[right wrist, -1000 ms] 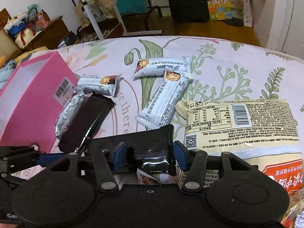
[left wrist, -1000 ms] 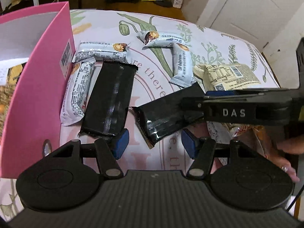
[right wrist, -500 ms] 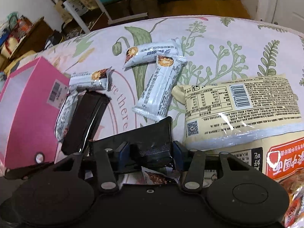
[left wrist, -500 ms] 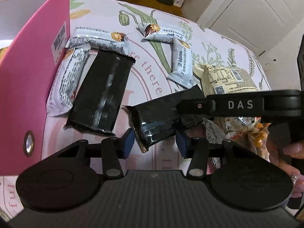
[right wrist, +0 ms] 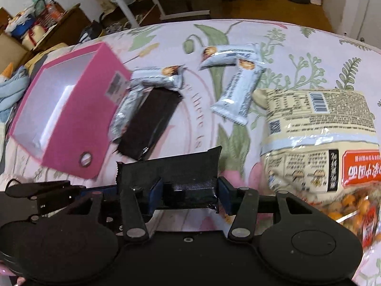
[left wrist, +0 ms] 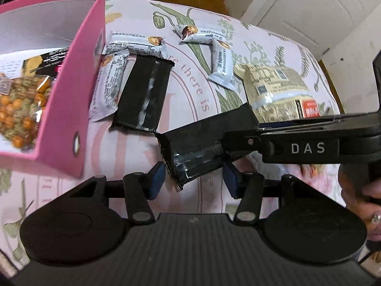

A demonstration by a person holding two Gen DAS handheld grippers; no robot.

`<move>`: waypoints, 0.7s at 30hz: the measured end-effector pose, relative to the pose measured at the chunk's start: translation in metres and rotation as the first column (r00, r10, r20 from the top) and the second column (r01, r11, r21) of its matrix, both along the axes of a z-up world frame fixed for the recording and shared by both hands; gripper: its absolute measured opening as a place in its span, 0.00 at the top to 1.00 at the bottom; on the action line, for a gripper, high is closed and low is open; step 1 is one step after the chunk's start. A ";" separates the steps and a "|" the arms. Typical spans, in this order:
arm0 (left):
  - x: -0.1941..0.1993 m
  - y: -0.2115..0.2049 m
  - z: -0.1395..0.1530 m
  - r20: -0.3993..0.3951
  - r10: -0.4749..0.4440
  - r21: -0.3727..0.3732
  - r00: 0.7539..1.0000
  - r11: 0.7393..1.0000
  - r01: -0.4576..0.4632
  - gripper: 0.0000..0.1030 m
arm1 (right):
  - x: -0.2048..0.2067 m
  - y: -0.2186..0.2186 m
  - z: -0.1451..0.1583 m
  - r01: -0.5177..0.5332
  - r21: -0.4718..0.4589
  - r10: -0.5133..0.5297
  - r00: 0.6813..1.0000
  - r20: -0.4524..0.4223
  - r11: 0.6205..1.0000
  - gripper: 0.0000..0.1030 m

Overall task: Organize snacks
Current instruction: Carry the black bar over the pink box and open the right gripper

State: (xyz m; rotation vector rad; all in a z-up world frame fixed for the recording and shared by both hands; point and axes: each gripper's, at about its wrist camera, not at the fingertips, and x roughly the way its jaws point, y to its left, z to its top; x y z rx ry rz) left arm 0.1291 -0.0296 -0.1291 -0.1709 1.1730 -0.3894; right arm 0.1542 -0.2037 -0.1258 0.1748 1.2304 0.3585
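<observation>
Right gripper (right wrist: 189, 195) closed on a black bar (right wrist: 181, 178), blue pads (right wrist: 154, 196) pressing its two long sides; bar lifted clear of the tablecloth (right wrist: 297, 47), level, its free end jutting left toward the pink box (right wrist: 78, 124). Same bar (left wrist: 202, 143) seen from the left wrist, clamped in the right gripper (left wrist: 238, 140) marked "DAS", tilted down toward the camera. Left gripper (left wrist: 194, 181) spread wide, holding nothing, the bar's lower corner hanging between its pads (left wrist: 156, 180), contact not discernible. Second black bar (left wrist: 144, 95) flat on the cloth, just beside the box (left wrist: 73, 109). Two white bars (left wrist: 135, 46) against the box wall, one touching the second black bar; two more (left wrist: 221, 64) farther off, forming an angle. Beige bag (left wrist: 276, 93) lying at right, near the held bar. Inside the box: a snack bag (left wrist: 21, 104) with orange pieces showing.
</observation>
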 end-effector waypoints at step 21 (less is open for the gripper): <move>-0.074 0.078 0.077 0.051 -0.122 0.133 0.991 0.985 0.114 0.51 | -0.067 0.060 0.078 -0.190 0.184 0.171 0.979 0.113 0.964 0.30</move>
